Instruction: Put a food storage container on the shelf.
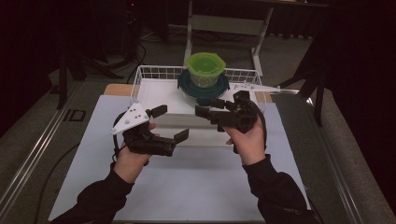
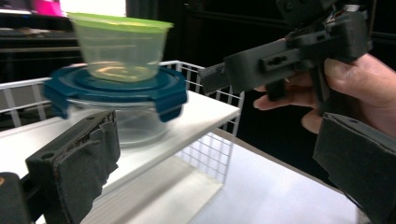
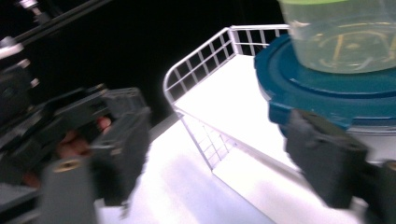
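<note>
Your left hand [image 1: 133,158] comes up from the near edge of the table [image 1: 187,186], sleeve dark, wrist bent slightly inward. It holds the left gripper [image 1: 170,123] above the white sheet, left of centre, grey three-cornered plate on top. Jaws point toward the far right, spread wide, nothing between them. In the left gripper view the two padded jaws stand far apart at the lower corners, empty.

Ahead of the jaws sits the wire basket [image 1: 140,77] at the far edge of the table, with a white shelf inside it. On that shelf stands a clear container with a blue lid [image 1: 203,86], and on the lid stands a smaller green-rimmed tub [image 1: 206,69], upright. Both are toward the right half of the basket. The left gripper view shows the tub [image 2: 120,46] resting on the blue lid [image 2: 116,91], near the shelf's front edge.

Your right hand [image 1: 250,140] rises from the near edge right of centre, palm turned leftward, fingers wrapped round the grip. The right gripper [image 1: 208,107] points left, just in front of the blue-lidded container. Jaws apart, holding nothing. In the right gripper view, blurred, one jaw lies close to the blue lid's edge [image 3: 327,88]; contact cannot be told.
</note>
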`<move>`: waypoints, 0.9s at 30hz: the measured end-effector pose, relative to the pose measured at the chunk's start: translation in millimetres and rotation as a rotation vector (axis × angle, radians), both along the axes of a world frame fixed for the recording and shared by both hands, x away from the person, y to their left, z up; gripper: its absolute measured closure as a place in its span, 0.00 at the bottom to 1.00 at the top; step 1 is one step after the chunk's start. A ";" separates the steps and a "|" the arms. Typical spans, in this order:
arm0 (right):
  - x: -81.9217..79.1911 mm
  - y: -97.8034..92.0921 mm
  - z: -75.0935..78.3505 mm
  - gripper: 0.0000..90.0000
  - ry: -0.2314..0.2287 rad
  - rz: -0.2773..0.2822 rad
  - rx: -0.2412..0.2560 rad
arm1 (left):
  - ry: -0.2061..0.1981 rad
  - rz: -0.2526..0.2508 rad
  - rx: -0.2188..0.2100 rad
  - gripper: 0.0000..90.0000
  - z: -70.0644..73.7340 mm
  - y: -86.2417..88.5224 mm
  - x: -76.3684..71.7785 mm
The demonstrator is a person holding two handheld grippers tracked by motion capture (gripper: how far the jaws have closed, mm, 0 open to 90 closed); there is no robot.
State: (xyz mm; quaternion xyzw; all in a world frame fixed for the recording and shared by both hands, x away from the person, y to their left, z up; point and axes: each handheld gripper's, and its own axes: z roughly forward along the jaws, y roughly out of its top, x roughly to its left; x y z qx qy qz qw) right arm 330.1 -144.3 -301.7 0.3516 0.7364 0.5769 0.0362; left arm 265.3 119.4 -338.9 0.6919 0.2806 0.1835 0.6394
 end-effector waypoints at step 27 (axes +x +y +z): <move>-51.0 -50.0 -95.5 0.18 -0.086 -0.038 -0.067 | 0.031 -0.079 0.067 0.00 -68.6 10.6 -36.7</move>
